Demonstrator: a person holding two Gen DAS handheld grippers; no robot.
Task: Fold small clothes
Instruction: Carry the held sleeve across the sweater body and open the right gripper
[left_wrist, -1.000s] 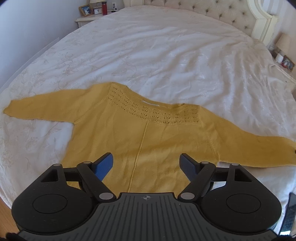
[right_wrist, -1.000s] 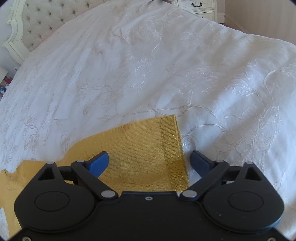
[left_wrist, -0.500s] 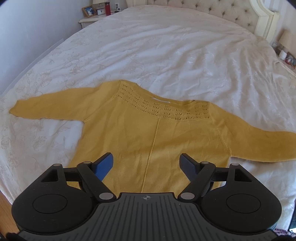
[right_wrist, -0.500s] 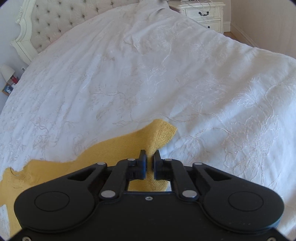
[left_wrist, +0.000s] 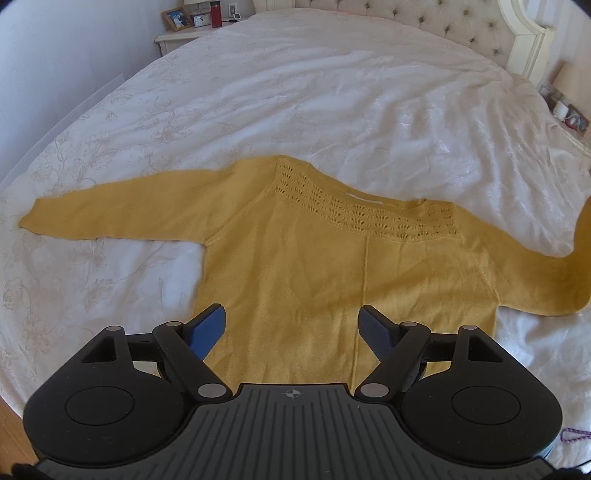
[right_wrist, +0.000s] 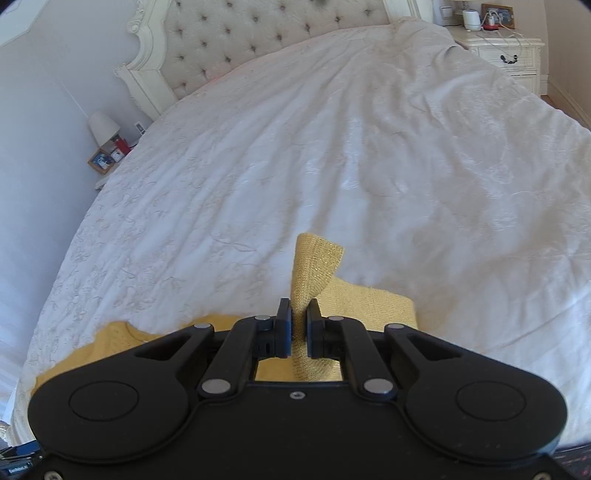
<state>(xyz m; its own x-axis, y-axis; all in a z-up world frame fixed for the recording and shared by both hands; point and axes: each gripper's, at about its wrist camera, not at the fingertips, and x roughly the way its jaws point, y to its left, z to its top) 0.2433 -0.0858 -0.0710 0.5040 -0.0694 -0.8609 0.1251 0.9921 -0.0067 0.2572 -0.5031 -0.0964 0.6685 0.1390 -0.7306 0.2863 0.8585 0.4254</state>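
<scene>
Lifted since a moment ago, the mustard-yellow knitted sweater's right sleeve cuff (right_wrist: 314, 266) sticks up from the right gripper (right_wrist: 298, 326), pinched between pressed-together jaws; its housing hides the body. Only the left gripper (left_wrist: 291, 325), jaws spread above the hem, sees the whole sweater (left_wrist: 332, 280) on the white embroidered bedspread (left_wrist: 332, 110).

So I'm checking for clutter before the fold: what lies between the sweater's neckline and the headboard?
Only bare white bedspread. The left wrist view shows it running uninterrupted from the sweater neckline up to the headboard.
</scene>
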